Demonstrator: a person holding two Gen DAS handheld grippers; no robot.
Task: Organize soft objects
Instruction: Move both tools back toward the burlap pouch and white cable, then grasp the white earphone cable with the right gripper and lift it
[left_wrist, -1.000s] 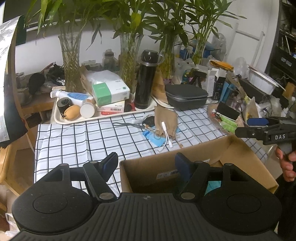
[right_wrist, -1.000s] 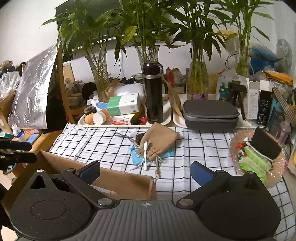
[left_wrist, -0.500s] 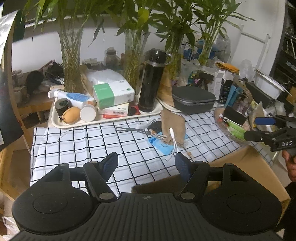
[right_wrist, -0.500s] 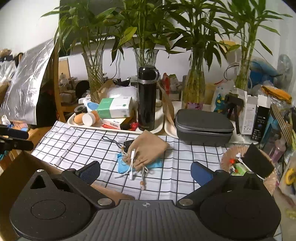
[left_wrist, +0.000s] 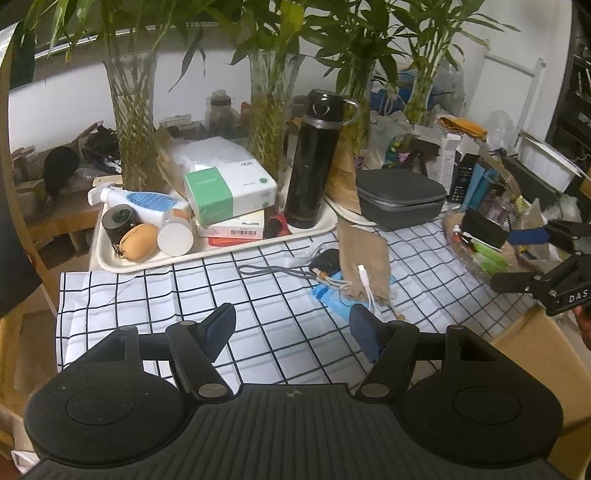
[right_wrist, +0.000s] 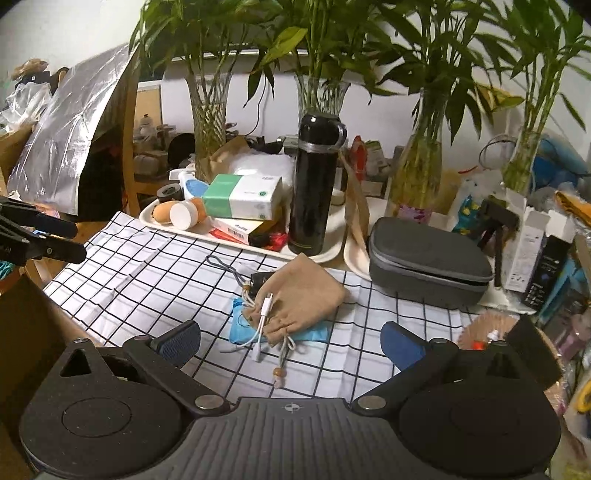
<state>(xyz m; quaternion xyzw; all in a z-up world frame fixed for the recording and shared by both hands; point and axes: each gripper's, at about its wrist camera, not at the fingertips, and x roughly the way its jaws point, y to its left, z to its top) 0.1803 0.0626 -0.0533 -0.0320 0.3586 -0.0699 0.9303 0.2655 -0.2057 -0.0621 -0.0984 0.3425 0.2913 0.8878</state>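
Note:
A tan drawstring pouch (right_wrist: 303, 295) (left_wrist: 364, 251) lies on the checked tablecloth (right_wrist: 155, 280), with a white cable (right_wrist: 264, 314) across it and a blue cloth (right_wrist: 314, 334) under it. A small black item with a grey lanyard (left_wrist: 273, 271) lies beside the pouch. My right gripper (right_wrist: 290, 341) hovers open just in front of the pouch, nothing between its fingers. My left gripper (left_wrist: 291, 328) is open over the cloth, to the near left of the pouch, also empty. The right gripper (left_wrist: 524, 258) shows at the right edge of the left wrist view.
A cardboard box (left_wrist: 543, 354) sits at the table's near edge. Behind the pouch are a tray (left_wrist: 207, 254) with boxes and bottles, a black flask (right_wrist: 316, 184), a grey zip case (right_wrist: 428, 262), glass vases with bamboo (right_wrist: 210, 118), and a basket of small items (left_wrist: 480, 243) at right.
Both grippers moved forward off the cardboard box toward the pouch, which now appears larger and nearer. The box has slid out to the edges of both views. The jaws kept their width.

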